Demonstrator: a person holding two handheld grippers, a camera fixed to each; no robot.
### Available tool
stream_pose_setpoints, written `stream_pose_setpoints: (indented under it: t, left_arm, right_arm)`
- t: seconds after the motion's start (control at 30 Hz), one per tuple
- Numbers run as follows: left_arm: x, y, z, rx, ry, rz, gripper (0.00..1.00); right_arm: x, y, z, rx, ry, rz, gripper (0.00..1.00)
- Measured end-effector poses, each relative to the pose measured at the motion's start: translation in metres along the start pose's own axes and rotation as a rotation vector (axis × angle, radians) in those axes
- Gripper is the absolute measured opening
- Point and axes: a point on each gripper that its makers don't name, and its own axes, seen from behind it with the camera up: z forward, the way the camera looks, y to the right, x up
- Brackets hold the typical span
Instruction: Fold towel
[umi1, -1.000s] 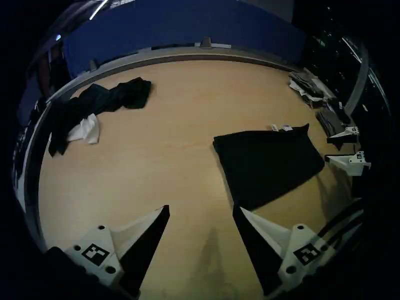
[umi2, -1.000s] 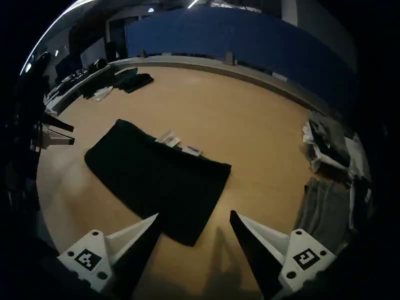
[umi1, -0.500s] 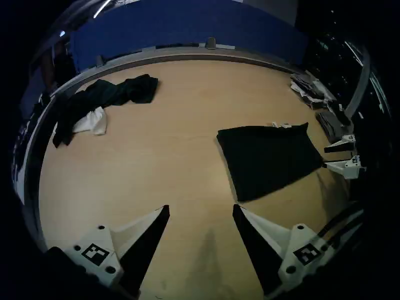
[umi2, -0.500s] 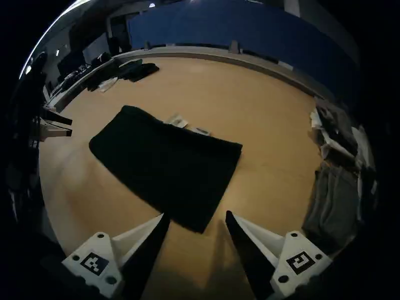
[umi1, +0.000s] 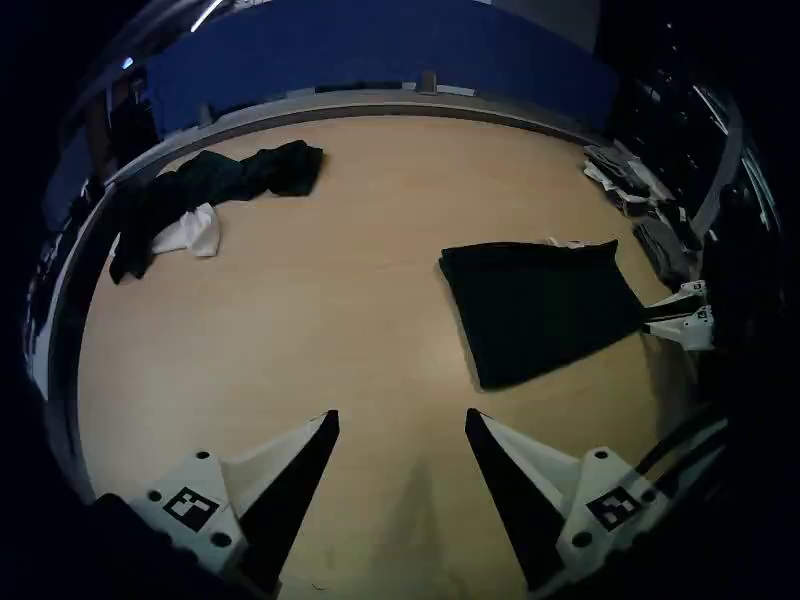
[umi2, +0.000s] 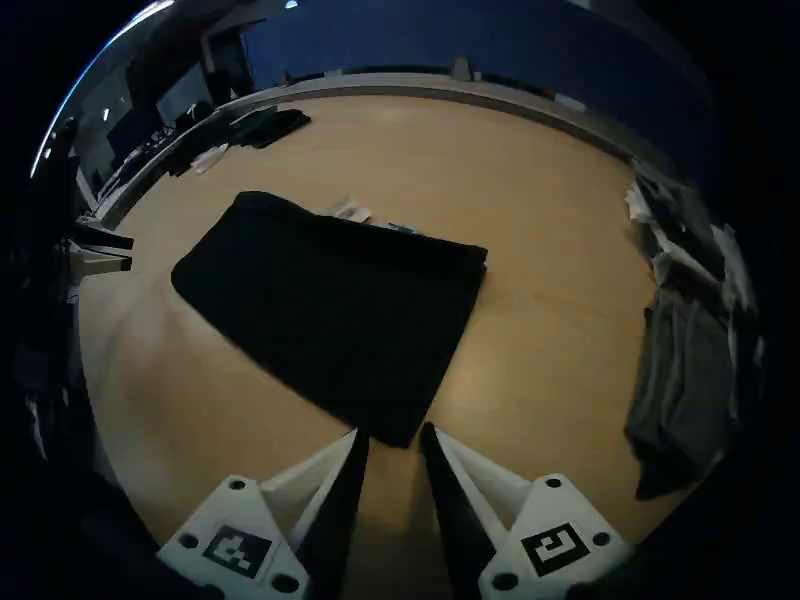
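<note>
A dark towel (umi1: 535, 305) (umi2: 335, 300) lies folded flat on the wooden table (umi1: 300, 300) (umi2: 530, 200). In the right gripper view, my right gripper (umi2: 392, 432) has its fingers drawn close together around the towel's near corner, with a narrow gap still between them. The left gripper view shows that same right gripper (umi1: 680, 322) at the towel's right corner. My left gripper (umi1: 402, 415) hovers open over bare wood, left of and nearer than the towel, with nothing between its fingers. It shows as well at the left edge of the right gripper view, as the left gripper (umi2: 100, 250).
A heap of dark clothes (umi1: 215, 180) with a white cloth (umi1: 190, 235) lies at the table's far left. Folded grey stacks (umi2: 690, 370) (umi1: 630, 180) sit along the right side. Small paper tags (umi2: 350, 210) lie by the towel's far edge. A blue partition (umi1: 380, 50) backs the table.
My right gripper moved down and forward to the towel's near corner, and its fingers narrowed from wide open to a small gap. The left gripper drew back slightly and stayed open.
</note>
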Motion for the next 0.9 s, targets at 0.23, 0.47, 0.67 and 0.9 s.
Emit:
stream_pose_setpoints:
  t: [0.23, 0.47, 0.67, 0.9]
  left_arm:
    - [-0.005, -0.001, -0.001, 0.0, -0.008, -0.001, 0.94]
    - [-0.008, -0.003, -0.001, 0.002, -0.013, 0.003, 0.94]
    - [-0.007, -0.003, 0.0, -0.001, -0.012, -0.001, 0.94]
    - [-0.009, -0.002, 0.0, -0.004, -0.016, 0.002, 0.94]
  right_arm:
    - [0.0, 0.003, -0.001, -0.009, -0.004, 0.0, 0.09]
    - [0.002, -0.002, -0.003, 0.006, -0.003, -0.013, 0.04]
    - [0.011, -0.002, -0.008, 0.004, 0.013, -0.022, 0.03]
    - [0.019, -0.004, -0.013, 0.007, 0.029, -0.024, 0.03]
